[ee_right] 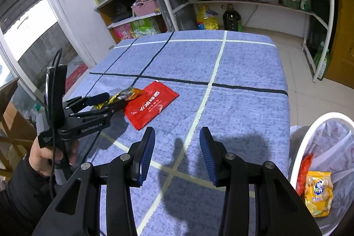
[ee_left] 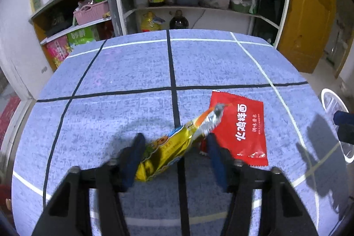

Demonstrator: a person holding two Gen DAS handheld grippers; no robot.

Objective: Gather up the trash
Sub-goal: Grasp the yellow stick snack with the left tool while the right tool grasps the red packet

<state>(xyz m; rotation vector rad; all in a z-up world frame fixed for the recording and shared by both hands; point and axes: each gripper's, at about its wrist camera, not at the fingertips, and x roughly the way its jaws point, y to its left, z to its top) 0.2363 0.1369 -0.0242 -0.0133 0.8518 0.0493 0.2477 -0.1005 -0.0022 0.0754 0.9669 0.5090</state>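
Note:
A crumpled yellow snack wrapper lies between the fingers of my left gripper, which stands open around it just above the blue table cloth. One end of the wrapper overlaps a flat red sauce packet lying to the right. In the right wrist view the left gripper shows with the yellow wrapper and the red packet beside it. My right gripper is open and empty, over the table's near right part.
A white mesh trash bin stands off the table's right edge, holding a yellow bag and a red wrapper. It also shows in the left wrist view. Kitchen shelves with bottles stand behind the table.

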